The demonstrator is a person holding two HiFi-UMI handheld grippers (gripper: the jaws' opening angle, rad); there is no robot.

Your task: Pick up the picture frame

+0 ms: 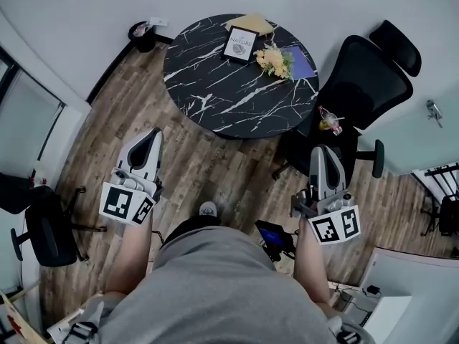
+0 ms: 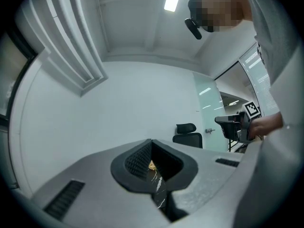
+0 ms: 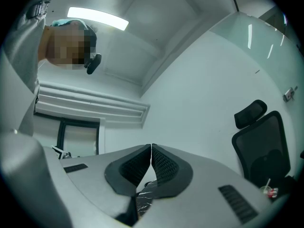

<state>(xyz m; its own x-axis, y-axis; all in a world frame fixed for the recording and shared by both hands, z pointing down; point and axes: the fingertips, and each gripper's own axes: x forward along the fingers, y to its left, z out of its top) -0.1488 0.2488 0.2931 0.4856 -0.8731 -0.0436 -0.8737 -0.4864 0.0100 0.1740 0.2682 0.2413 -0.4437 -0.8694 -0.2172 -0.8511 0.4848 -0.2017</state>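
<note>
Task status: not started in terms of contact; the picture frame (image 1: pixel 240 44) is untouched and neither tool is near it.
Left tool (image 1: pixel 153 135): clenched, pad tips meeting, nothing between them; it hangs over the wood floor (image 1: pixel 201 165).
Right tool (image 1: pixel 320 152): clenched and empty, also over the floor.
Frame location: on the far part of the round black marble worktop (image 1: pixel 215 92), well ahead of both tools and between their two lines. Upright or flat: cannot tell.
Remaining (judged): walk in, release one tool, clench it on the frame, lift.
Neighbours: flower bunch (image 1: pixel 274 60) just right of the frame, purple notebook (image 1: pixel 304 66) beyond it, tan flat item (image 1: pixel 251 24) just behind.
Edges: the worktop's near rim lies between tools and frame; bare marble follows.
Open room: clear floor ahead of the left tool. The black office chair (image 1: pixel 367 83) stands close ahead-right of the right tool, so that side looks tighter.
</note>
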